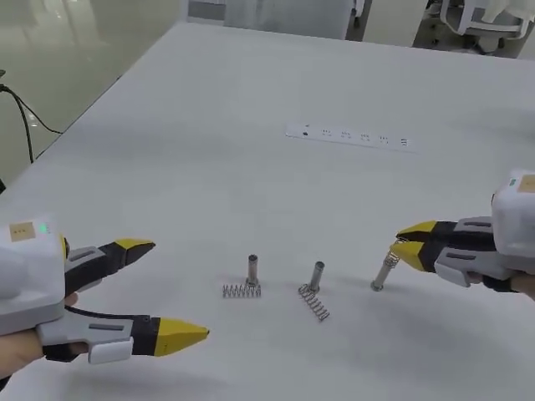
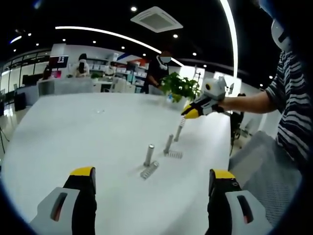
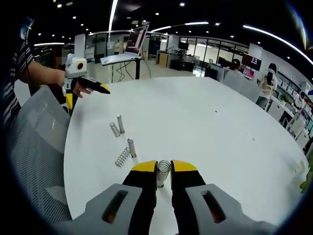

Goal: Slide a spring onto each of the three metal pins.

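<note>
Left tool [image 1: 174,288] wide open, right tool [image 1: 405,241] tight on a spring [image 3: 164,169].

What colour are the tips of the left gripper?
Yellow tips on the left gripper, clearest in the head view.

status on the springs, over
Left gripper open, idle. Right gripper shut on spring at right pin top. Two loose springs beside other pins. Nothing in the way.

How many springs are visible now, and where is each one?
3. First spring lies by the left pin; second spring by the middle pin; third spring is held in the right gripper at the right pin.
</note>
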